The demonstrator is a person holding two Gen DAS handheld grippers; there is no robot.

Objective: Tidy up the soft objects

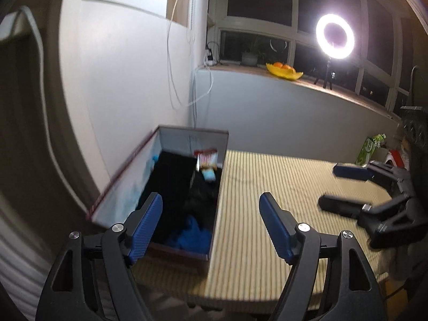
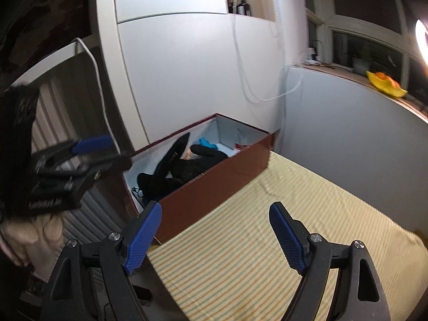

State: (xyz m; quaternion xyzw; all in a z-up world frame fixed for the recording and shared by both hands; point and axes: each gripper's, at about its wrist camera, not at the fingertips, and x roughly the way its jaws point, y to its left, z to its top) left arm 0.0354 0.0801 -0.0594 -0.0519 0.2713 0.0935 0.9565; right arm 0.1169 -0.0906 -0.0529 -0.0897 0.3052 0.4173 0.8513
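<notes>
Both grippers stood wide apart and empty above the striped cloth (image 1: 267,187): the left gripper (image 1: 211,224) near the box, the right gripper (image 2: 214,230) beside it. Soft objects (image 2: 184,165), dark gloves and blue fabric, lay inside the maroon box (image 2: 214,187).

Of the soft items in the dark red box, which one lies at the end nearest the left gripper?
The crumpled bright blue cloth, bunched in the dark red box's near corner by the left gripper; the black garments and the small light-blue item lie farther back.
</notes>
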